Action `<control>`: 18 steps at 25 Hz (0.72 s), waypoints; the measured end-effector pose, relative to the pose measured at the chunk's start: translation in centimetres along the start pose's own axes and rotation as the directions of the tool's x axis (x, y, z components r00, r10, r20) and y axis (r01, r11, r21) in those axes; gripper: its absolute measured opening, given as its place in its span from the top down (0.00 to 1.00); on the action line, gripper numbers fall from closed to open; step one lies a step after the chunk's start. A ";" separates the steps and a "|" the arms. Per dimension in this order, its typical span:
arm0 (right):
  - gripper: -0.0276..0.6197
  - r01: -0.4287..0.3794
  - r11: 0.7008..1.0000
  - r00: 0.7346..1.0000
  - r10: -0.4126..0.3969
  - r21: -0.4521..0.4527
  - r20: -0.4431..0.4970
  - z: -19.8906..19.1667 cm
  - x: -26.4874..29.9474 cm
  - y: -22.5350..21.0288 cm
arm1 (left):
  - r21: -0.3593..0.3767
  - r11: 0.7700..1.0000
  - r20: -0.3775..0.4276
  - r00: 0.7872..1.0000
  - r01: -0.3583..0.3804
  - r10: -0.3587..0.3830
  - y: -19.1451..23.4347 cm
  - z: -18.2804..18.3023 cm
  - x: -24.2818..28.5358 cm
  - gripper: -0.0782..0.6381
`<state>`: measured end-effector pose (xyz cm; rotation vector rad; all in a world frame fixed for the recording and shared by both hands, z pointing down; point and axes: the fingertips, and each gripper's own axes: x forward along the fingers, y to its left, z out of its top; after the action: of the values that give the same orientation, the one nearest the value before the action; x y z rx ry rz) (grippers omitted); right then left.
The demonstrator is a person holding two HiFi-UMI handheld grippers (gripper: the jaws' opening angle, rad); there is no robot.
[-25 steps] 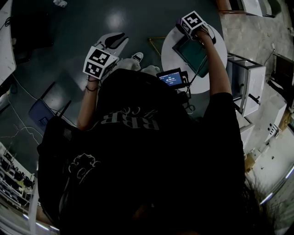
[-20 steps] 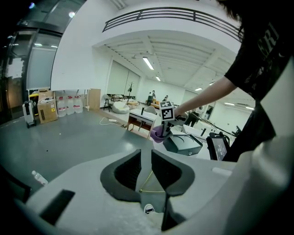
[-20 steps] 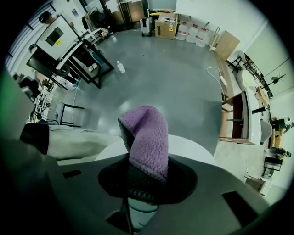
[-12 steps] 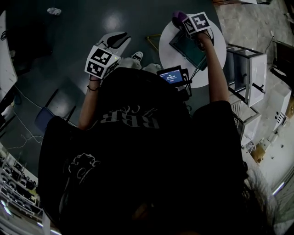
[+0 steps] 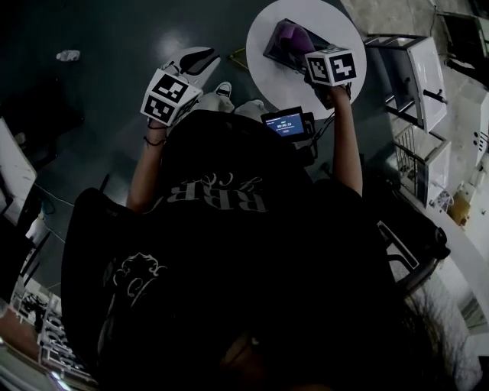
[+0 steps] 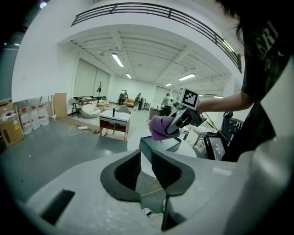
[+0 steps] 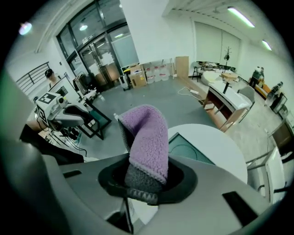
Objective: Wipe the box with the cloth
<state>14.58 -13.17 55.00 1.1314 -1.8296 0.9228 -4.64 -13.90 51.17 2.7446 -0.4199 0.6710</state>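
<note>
Two grippers show in the head view: the right gripper (image 5: 304,47) has swung its purple fleece cloth (image 5: 289,34) back from the far rim to over the dark teal rectangular box (image 5: 276,56) on the round white tabletop (image 5: 340,23), so wiping looks under way. Meanwhile the left gripper (image 5: 196,63) hangs well apart, above the floor. Left gripper view: its jaws stand slightly apart, nothing between them. Right gripper view: jaws clamped on the cloth, box just beyond; a stroke across the top looks next.
</note>
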 end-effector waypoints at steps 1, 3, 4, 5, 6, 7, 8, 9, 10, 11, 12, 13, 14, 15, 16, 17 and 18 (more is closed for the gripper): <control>0.79 0.006 1.000 1.000 -0.006 0.030 0.020 -0.9 -0.7 0.2 | 0.012 1.000 0.002 1.000 0.015 -0.015 -0.4 0.3 0.4 0.80; 0.79 0.023 0.996 0.998 -0.028 0.086 0.055 -2.9 -2.1 0.5 | 0.033 0.999 0.009 0.999 0.043 -0.043 -1.7 1.1 1.2 0.80; 0.79 0.032 0.993 0.996 -0.041 0.113 0.073 -3.9 -2.9 0.7 | 0.045 0.997 0.013 0.998 0.057 -0.057 -2.4 1.5 1.4 0.80; 0.79 0.038 0.990 0.994 -0.051 0.139 0.093 -4.8 -3.6 1.1 | 0.056 0.996 0.014 0.997 0.070 -0.071 -3.2 1.8 1.6 0.80; 0.79 0.039 0.986 0.992 -0.058 0.162 0.114 -5.7 -4.3 1.6 | 0.067 0.994 0.015 0.996 0.082 -0.083 -4.1 2.0 1.7 0.80; 0.79 0.037 0.982 0.989 -0.062 0.184 0.136 -6.5 -4.9 2.2 | 0.076 0.993 0.014 0.995 0.093 -0.094 -5.1 2.1 1.7 0.80; 0.79 0.033 0.979 0.986 -0.065 0.203 0.156 -7.3 -5.5 2.8 | 0.084 0.991 0.014 0.994 0.104 -0.105 -6.0 2.1 1.8 0.80; 0.79 0.030 0.975 0.983 -0.069 0.221 0.172 -8.1 -6.0 3.3 | 0.092 0.989 0.014 0.993 0.115 -0.117 -6.9 2.2 1.8 0.80; 0.79 0.029 0.971 0.980 -0.074 0.236 0.185 -8.7 -6.4 3.8 | 0.100 0.987 0.014 0.992 0.125 -0.127 -7.6 2.3 1.9 0.80; 0.79 0.027 0.968 0.978 -0.078 0.249 0.196 -9.3 -6.8 4.3 | 0.107 0.985 0.013 0.990 0.135 -0.137 -8.4 2.4 2.0 0.80; 0.79 0.025 0.966 0.975 -0.081 0.259 0.206 -10.0 -7.2 4.8 | 0.113 0.983 0.013 0.989 0.142 -0.145 -9.2 2.5 2.1 0.80; 0.79 0.022 0.964 0.973 -0.082 0.265 0.215 -10.8 -7.7 5.4 | 0.119 0.982 0.013 0.988 0.148 -0.151 -10.2 2.6 2.1 0.80; 0.79 0.018 0.963 0.971 -0.081 0.268 0.224 -11.6 -8.2 6.1 | 0.123 0.981 0.015 0.988 0.152 -0.154 -11.4 2.7 2.1 0.80; 0.79 0.014 0.964 0.969 -0.078 0.267 0.233 -12.6 -8.8 6.8 | 0.126 0.980 0.018 0.987 0.153 -0.157 -12.6 2.7 2.0 0.80; 0.79 0.009 0.964 0.967 -0.076 0.265 0.243 -13.5 -9.3 7.5 | 0.130 0.979 0.022 0.987 0.155 -0.159 -14.0 2.8 1.8 0.80; 0.79 0.007 0.965 0.965 -0.075 0.262 0.253 -14.5 -9.9 8.2 | 0.133 0.979 0.028 0.986 0.157 -0.162 -15.4 2.8 1.7 0.80; 0.79 0.006 0.966 0.962 -0.077 0.260 0.263 -15.5 -10.4 8.8 | 0.136 0.978 0.036 0.986 0.160 -0.166 -16.8 2.7 1.4 0.80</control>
<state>13.25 7.02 50.91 1.5165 -1.9317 1.0442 3.42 0.25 46.16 2.8854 -0.1621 0.6142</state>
